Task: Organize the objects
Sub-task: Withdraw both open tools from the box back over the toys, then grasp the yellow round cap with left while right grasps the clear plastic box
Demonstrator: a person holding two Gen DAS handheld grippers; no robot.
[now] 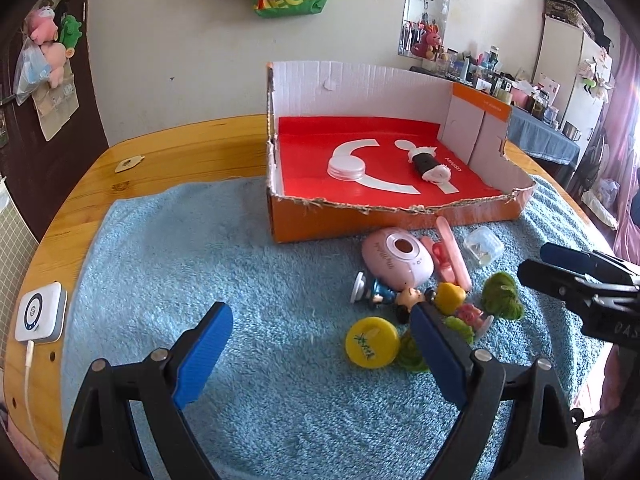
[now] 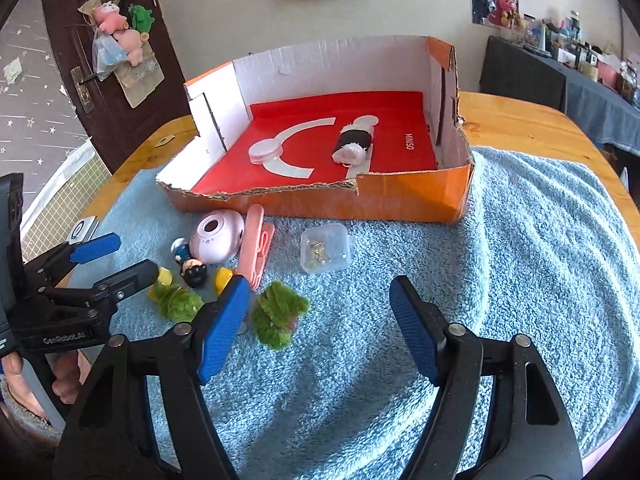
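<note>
An orange cardboard box [image 1: 360, 220] [image 2: 400, 200] with a red floor holds a white lid [image 1: 346, 167] [image 2: 264, 150] and a black-and-white roll [image 1: 428, 164] [image 2: 354, 142]. In front of it on the blue towel [image 1: 240, 260] lie a pink round device [image 1: 396, 260] [image 2: 218, 238], a pink clip [image 1: 452, 256] [image 2: 256, 244], a clear small case [image 1: 484, 246] [image 2: 325, 249], a doll figure [image 1: 400, 300] [image 2: 190, 264], a yellow cap [image 1: 372, 342] and green fuzzy pieces [image 1: 502, 296] [image 2: 278, 314]. My left gripper [image 1: 320, 356] is open and empty beside the pile. My right gripper [image 2: 320, 330] is open and empty over the towel.
The towel covers a round wooden table [image 1: 180, 148]. A white charger device [image 1: 40, 312] sits at the table's left edge. A dark door with hanging toys [image 2: 116, 32] stands behind. Cluttered shelves [image 1: 520, 88] line the far right.
</note>
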